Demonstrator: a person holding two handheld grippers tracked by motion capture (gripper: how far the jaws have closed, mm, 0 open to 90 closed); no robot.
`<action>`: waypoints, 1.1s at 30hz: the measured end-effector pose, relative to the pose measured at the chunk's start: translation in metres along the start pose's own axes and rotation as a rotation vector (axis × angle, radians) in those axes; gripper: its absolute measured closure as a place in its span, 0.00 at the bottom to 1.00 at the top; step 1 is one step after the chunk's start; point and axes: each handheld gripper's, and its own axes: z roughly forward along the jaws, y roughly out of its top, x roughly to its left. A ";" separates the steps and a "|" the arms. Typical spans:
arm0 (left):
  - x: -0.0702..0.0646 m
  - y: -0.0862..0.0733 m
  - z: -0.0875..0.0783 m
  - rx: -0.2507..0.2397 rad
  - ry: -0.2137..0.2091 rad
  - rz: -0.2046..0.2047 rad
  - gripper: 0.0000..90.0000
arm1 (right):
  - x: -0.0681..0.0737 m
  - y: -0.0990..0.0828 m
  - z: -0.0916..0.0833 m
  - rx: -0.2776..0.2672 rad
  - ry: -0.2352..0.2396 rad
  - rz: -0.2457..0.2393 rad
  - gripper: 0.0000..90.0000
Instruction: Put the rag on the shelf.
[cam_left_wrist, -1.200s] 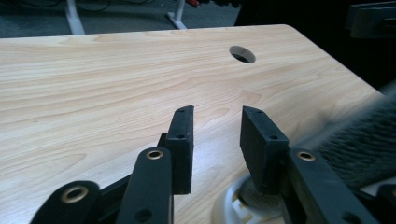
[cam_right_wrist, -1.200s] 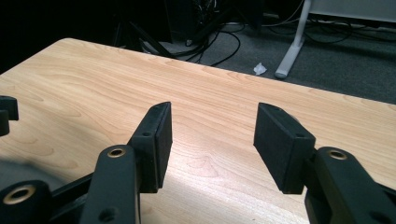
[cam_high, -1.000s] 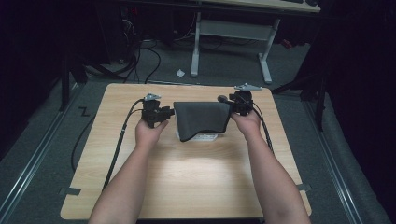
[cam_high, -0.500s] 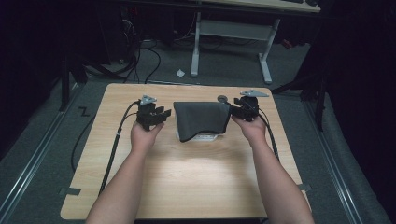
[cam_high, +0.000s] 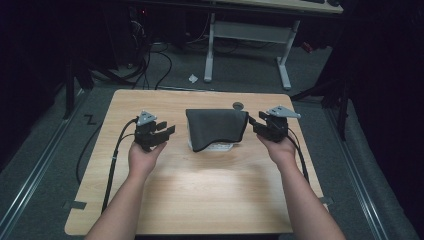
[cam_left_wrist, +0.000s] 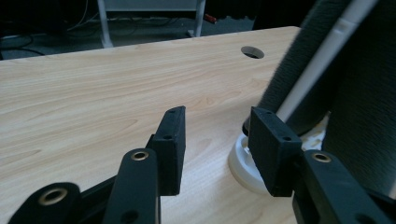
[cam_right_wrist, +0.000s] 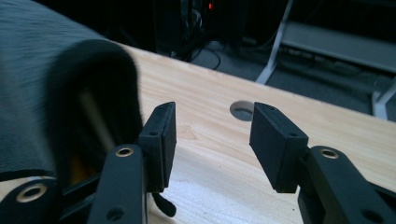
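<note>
The dark cloth (cam_high: 217, 127) is lying in the middle of the counter (cam_high: 200, 185), draping over a white thing whose edge is peeking out at its near side, and it is looking soft, light and limp. It is likely going to sag and slide off rather than lift as one piece, so the best hold is probably a pinch on a free side hem or corner, one at each side, keeping clear of what is standing under it. Nearest the person, the left gripper (cam_high: 167, 131) is hovering just beside the cloth's left edge and the right gripper (cam_high: 254, 124) just beside its right edge. The left fingers (cam_left_wrist: 170, 149) are standing about half apart, having just been opening, with nothing between them; the right fingers (cam_right_wrist: 161, 144) are standing wide, having just been closing a little, and are also holding nothing. The left gripper view is showing what the high view is hiding: a round white base (cam_left_wrist: 243, 163) sitting on the wood and a white rod (cam_left_wrist: 322, 56) leaning up under the fabric, which suggests a light, tippable support. The right gripper view is showing the cloth's rolled hem hanging free above the counter. Farther off, a round hole (cam_high: 238, 105) is sitting in the counter just behind the cloth, and beyond it a white desk frame (cam_high: 250, 35) is standing on the floor.
</note>
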 end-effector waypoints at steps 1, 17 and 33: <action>-0.002 -0.003 -0.004 -0.003 -0.003 -0.001 0.62 | 0.002 -0.001 -0.004 0.010 0.003 -0.002 0.56; -0.050 -0.075 -0.060 0.067 -0.073 0.026 0.59 | 0.080 -0.062 -0.069 0.016 0.043 -0.097 0.51; -0.099 -0.112 -0.048 0.186 -0.104 0.147 0.54 | 0.121 -0.131 -0.065 0.181 0.095 -0.110 0.49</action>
